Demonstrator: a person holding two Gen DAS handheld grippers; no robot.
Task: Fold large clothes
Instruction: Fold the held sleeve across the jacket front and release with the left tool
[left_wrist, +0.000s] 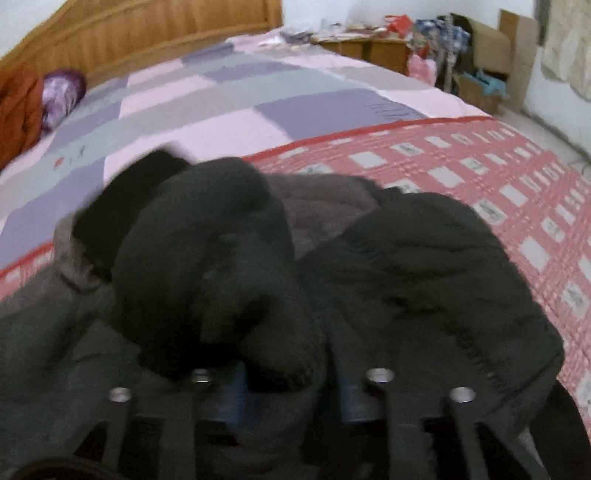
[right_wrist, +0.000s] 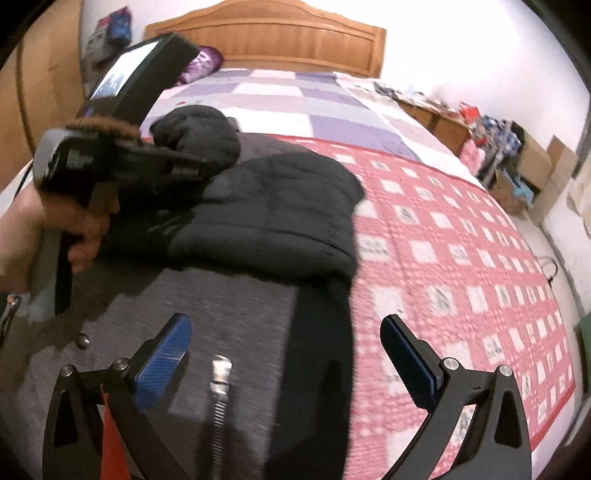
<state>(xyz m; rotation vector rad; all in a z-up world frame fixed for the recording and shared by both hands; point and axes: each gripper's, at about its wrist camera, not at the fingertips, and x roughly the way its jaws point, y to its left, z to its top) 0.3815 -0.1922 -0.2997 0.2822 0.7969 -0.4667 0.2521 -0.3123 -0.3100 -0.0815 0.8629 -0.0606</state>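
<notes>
Left wrist view: bulky black padded jacket (left_wrist: 406, 280) bunched over left gripper (left_wrist: 291, 391); a black sleeve sits between its blue pads, grip unclear.
Right wrist view only: right gripper (right_wrist: 288, 362) released, empty; a hand (right_wrist: 70, 225) holds the left gripper.
Surface: pink checked blanket (right_wrist: 461, 240) on bed, wooden headboard (right_wrist: 295, 40).
Jacket axis: toward headboard.

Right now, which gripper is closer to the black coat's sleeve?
Left. The left gripper is right at the black sleeve, which bunches between its jaws. The right gripper hangs open farther back, over the coat's grey lining.
</notes>
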